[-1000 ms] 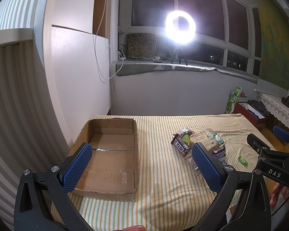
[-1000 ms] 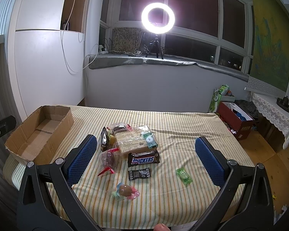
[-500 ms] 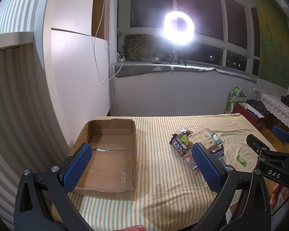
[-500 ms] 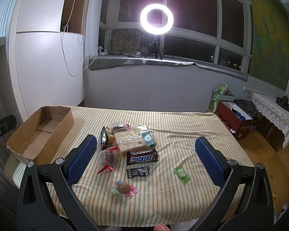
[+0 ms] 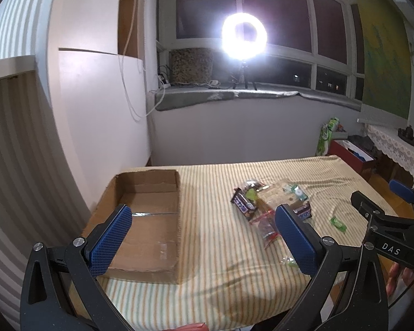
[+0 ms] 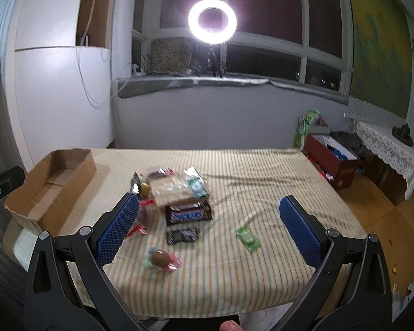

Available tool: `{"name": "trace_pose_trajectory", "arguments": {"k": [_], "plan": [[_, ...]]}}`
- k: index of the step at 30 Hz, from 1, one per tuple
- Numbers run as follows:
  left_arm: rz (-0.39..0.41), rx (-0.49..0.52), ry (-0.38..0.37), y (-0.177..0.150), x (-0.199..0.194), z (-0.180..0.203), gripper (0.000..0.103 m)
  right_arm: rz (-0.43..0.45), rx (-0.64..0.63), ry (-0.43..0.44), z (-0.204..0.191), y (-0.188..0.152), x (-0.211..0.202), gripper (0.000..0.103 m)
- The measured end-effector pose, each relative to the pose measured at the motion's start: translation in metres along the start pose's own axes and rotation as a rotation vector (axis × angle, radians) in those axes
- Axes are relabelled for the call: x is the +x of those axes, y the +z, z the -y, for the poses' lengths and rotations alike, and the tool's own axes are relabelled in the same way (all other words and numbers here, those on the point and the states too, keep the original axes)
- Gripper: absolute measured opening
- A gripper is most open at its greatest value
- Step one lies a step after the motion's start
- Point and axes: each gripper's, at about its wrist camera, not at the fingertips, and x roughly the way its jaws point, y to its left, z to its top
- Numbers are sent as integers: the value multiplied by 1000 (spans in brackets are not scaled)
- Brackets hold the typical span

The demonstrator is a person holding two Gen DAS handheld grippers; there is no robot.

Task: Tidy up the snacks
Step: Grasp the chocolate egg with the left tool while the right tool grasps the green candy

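Both grippers are hovering above the near edge of the counter point(image 6: 262, 171), which is wearing a striped cloth, and neither is holding anything: the left gripper point(image 5: 204, 237) is showing its blue fingers point(image 5: 110, 237) spread wide in the lower part of its frame, and the right gripper point(image 6: 209, 231) is likewise gaping wide open over the snacks. The cardboard box point(image 5: 140, 220) is sitting empty at the left of the counter, well apart from the pile, so the sorting is judged to be barely starting. The snacks are lying in a loose cluster at centre frame in the right wrist view: a Snickers bar point(image 6: 189, 215) just below a clear packet of biscuits point(image 6: 171, 190), a small dark wrapper point(image 6: 182, 235) nearer the camera, a green candy point(image 6: 248, 238) off to the right on its own, and a round chocolate in a pink and green wrapper point(image 6: 160, 259) close to the near edge. Trouble is likely coming from the crowding: fingers closing on one bar may be catching a neighbour's crinkly film and dragging it along. The round chocolate may be rolling off the edge if nudged, the flat green candy may be slipping from a shallow pinch, and loose cloth may be bunching under the fingertips.
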Motion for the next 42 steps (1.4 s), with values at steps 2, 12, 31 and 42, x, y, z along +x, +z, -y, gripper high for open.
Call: {"name": "trace_pose_trajectory", "arguments": {"k": [2, 12, 31, 42], "plan": [[-16, 8, -7, -4, 7, 8, 103, -30, 6, -7, 7, -14, 12, 103], [-232, 53, -51, -97, 83, 52, 103, -236, 24, -4, 32, -112, 65, 103], [-168, 30, -85, -125, 121, 74, 103, -184, -57, 131, 65, -96, 114, 103], [-140, 204, -317, -113, 112, 114, 102, -164, -91, 202, 67, -82, 140, 94]]}}
